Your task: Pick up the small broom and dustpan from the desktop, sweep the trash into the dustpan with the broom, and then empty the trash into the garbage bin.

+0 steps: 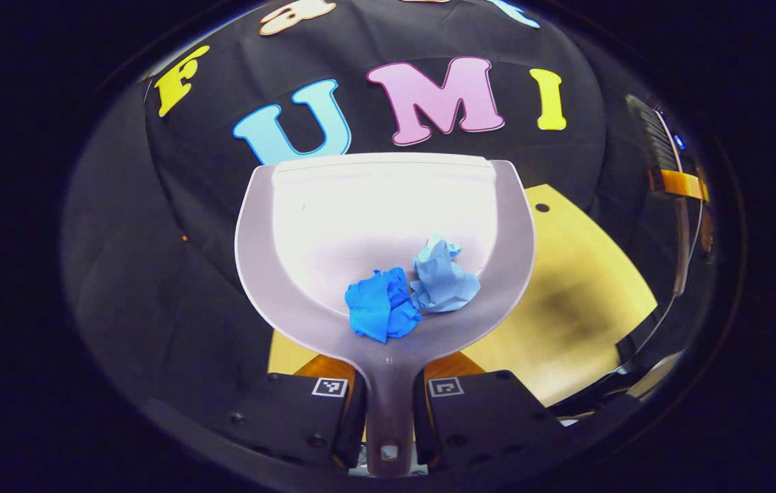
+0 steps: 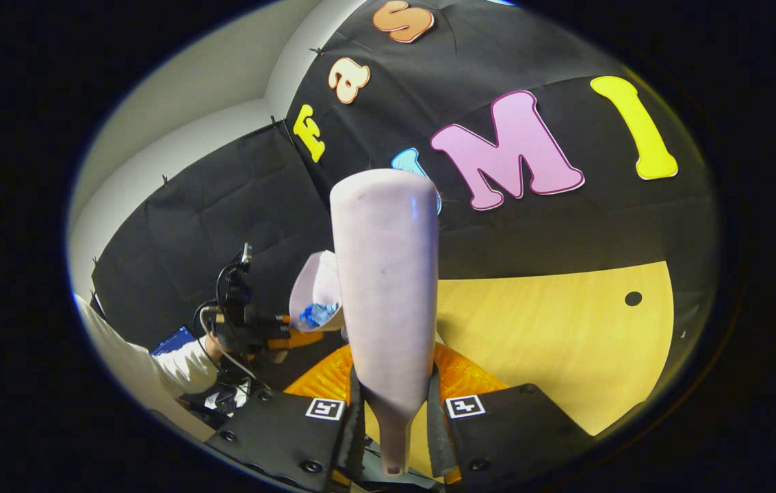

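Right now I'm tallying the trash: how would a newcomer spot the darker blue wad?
Find the pale dustpan clamped by its handle in the left hand-held gripper. Two crumpled wads lie near its handle end, touching. The darker blue wad sits left of the paler blue wad.

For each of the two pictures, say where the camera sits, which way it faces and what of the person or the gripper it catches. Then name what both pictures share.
Left gripper view: rides on the left hand-held gripper, looking forward along its fingers over the dustpan that they clamp by the handle, with two blue paper wads inside.
Right gripper view: rides on the right hand-held gripper, facing the booth wall past the broom held by its handle; a sleeve shows at left.
Shared: the dustpan and the wooden desktop.
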Tool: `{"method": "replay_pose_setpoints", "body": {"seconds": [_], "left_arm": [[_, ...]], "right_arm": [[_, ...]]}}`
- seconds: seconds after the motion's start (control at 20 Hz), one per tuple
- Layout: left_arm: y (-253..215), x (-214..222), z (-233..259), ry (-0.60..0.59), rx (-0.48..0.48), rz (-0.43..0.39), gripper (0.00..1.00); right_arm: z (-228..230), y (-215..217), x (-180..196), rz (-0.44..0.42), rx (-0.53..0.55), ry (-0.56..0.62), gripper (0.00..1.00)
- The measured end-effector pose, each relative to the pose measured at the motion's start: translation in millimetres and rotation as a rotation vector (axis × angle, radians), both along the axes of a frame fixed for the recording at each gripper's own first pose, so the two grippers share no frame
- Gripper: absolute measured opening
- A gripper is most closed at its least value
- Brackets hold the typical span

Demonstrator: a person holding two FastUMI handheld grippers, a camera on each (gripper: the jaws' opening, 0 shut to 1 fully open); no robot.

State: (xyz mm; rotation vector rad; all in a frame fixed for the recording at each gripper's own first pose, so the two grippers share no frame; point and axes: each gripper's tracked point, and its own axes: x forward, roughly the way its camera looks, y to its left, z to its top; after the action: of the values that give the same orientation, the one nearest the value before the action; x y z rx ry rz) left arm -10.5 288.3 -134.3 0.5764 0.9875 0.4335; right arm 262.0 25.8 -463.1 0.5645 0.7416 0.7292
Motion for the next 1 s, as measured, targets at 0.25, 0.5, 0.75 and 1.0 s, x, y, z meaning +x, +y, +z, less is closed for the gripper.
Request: {"method": "replay_pose_setpoints", "body": {"seconds": [0.25, 0.5, 0.75, 1.0], "left_arm": [[88, -1, 21, 0.201, 0.220, 0.080, 0.27], [127, -1, 33, 0.447, 0.526, 0.014, 0.27], [133, 6, 57, 0.672, 0.978, -0.179, 0.27], [130, 13, 61, 0.645, 1.152, -0.288, 0.27]], "right_arm": [[-20, -2, -11, 0.004, -0.013, 0.054, 0.39], [-37, -5, -24, 0.010, -0.023, 0.102, 0.39], [-50, -8, -28, 0.013, -0.035, 0.128, 0.39], [-61, -7, -28, 0.022, -0.081, 0.135, 0.39]]}}
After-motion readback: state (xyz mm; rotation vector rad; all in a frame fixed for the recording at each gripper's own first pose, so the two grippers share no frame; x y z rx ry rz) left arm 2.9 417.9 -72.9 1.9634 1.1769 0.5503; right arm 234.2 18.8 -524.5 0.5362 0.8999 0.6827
